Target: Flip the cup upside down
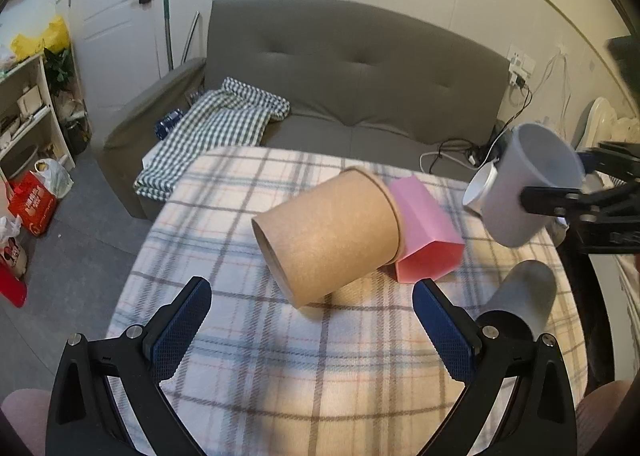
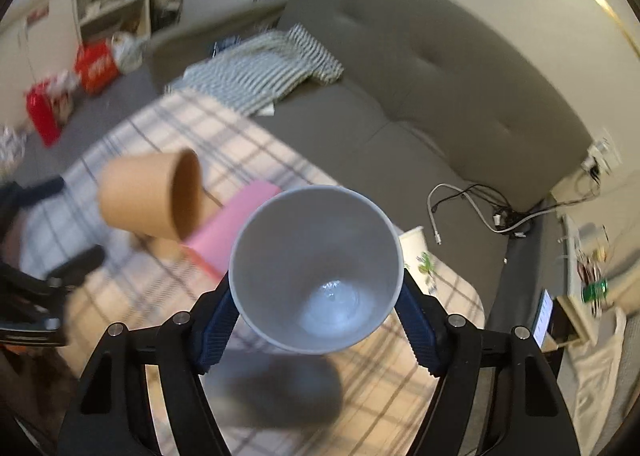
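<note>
A brown paper cup (image 1: 328, 238) lies on its side, leaning on a pink box (image 1: 424, 230) on the plaid tablecloth (image 1: 280, 356). My left gripper (image 1: 312, 330) is open and empty, just in front of the brown cup. My right gripper (image 2: 316, 316) is shut on a grey cup (image 2: 316, 268), held tilted above the table with its open mouth toward the camera; it also shows in the left wrist view (image 1: 528, 188). The brown cup (image 2: 156, 194) and pink box (image 2: 236, 224) sit to its left.
A white paper cup (image 2: 418, 252) stands behind the grey cup. A grey sofa (image 1: 352, 68) with a checked cloth (image 1: 216, 128) is behind the table. Cables (image 2: 480, 208) lie on the sofa. Shelves and bags stand at the far left.
</note>
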A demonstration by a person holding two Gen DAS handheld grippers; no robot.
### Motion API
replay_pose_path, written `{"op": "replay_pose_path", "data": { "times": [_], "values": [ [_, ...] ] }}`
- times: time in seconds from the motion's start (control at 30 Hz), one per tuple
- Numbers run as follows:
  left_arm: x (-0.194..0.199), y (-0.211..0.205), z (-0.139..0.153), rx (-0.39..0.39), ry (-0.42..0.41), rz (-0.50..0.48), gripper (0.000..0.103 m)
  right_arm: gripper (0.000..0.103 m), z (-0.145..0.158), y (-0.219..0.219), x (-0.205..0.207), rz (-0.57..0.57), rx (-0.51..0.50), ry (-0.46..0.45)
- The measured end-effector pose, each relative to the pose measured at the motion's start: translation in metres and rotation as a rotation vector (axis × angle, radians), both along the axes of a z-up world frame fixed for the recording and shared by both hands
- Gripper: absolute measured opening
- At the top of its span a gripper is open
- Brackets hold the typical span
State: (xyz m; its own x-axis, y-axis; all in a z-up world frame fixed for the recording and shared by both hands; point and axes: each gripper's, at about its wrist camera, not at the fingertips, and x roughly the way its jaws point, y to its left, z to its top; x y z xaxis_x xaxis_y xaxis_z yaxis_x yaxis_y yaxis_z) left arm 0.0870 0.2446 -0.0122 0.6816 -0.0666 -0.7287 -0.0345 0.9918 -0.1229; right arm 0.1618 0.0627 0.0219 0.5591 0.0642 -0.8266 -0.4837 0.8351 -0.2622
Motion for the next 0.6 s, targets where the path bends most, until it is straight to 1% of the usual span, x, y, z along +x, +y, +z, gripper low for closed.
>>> {"op": "replay_pose_path", "data": {
  "times": [0.07, 0.13, 0.2, 0.27, 0.33, 0.4, 0.47, 0.6],
  "values": [
    [-0.007, 0.003, 0.007, 0.002, -0.022, 0.003, 0.103, 0.073, 0.017, 0.002, -0.024, -0.008, 0.043, -0.01],
    [-0.016, 0.006, 0.014, 0.011, -0.048, 0.008, 0.103, 0.073, 0.028, 0.002, -0.048, -0.023, 0.077, -0.006],
    [-0.024, 0.009, 0.017, 0.024, -0.067, 0.016, 0.103, 0.073, 0.032, 0.007, -0.076, -0.038, 0.11, 0.027],
    [-0.032, 0.013, 0.018, 0.035, -0.076, 0.024, 0.103, 0.073, 0.03, 0.011, -0.101, -0.034, 0.136, 0.07],
    [-0.037, 0.019, 0.018, 0.039, -0.076, 0.034, 0.103, 0.073, 0.022, 0.017, -0.122, -0.034, 0.177, 0.127],
    [-0.04, 0.028, 0.017, 0.038, -0.07, 0.047, 0.103, 0.073, 0.008, 0.023, -0.135, -0.049, 0.236, 0.211],
    [-0.041, 0.036, 0.016, 0.036, -0.066, 0.067, 0.103, 0.073, -0.011, 0.03, -0.138, -0.077, 0.289, 0.283],
    [-0.044, 0.049, 0.011, 0.021, -0.047, 0.102, 0.103, 0.073, -0.042, 0.036, -0.13, -0.162, 0.344, 0.353]
  ]
}}
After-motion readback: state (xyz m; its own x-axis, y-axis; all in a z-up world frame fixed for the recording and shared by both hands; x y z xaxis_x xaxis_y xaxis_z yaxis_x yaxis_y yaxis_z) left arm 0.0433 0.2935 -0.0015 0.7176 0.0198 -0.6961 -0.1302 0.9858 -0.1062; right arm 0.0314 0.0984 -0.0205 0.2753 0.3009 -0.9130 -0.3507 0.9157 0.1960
